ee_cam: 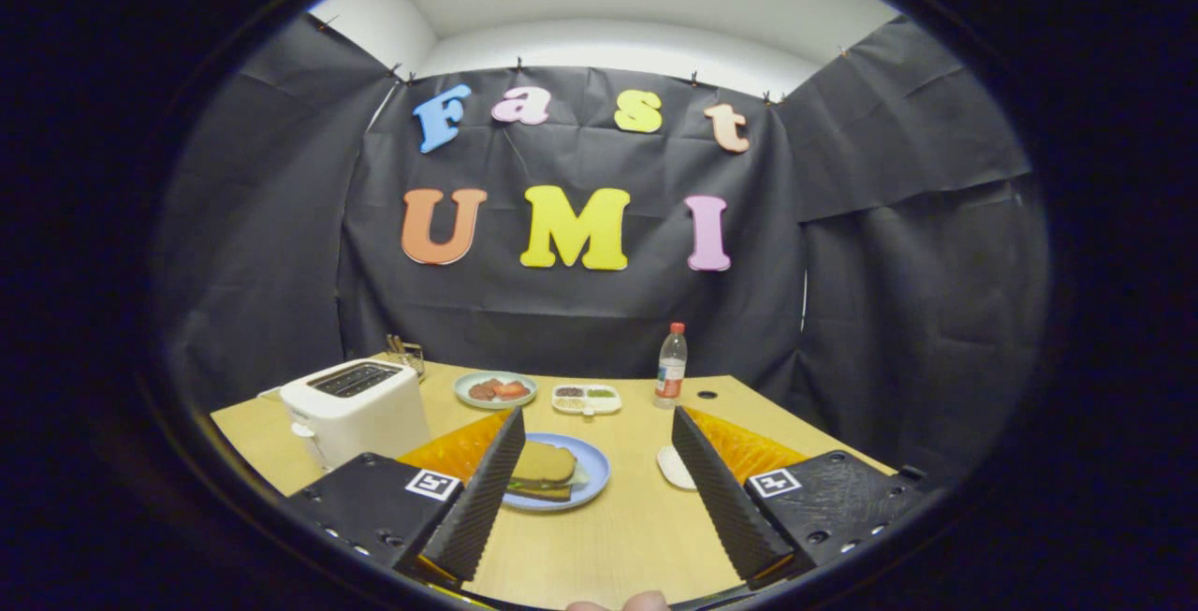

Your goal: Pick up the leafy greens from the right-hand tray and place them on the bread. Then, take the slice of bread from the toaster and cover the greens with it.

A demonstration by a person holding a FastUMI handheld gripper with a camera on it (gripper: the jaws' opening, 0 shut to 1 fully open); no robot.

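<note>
A blue plate [591,472] lies on the wooden table [618,527] between my fingers, close to the left one. On it a brown bread slice [543,463] rests on top of leafy greens [533,487], whose green edge shows under the slice, with more bread below. The white toaster [356,410] stands to the left beyond the left finger, and its slots look dark. A small white tray [672,467] peeks out beside the right finger, partly hidden by it. My gripper [597,416] is open above the table and holds nothing.
Farther back stand a pale plate with red slices [495,389], a white divided dish [586,399] and a plastic bottle [670,365]. A small rack [405,353] sits behind the toaster. A person's fingertip [622,603] shows below the fingers.
</note>
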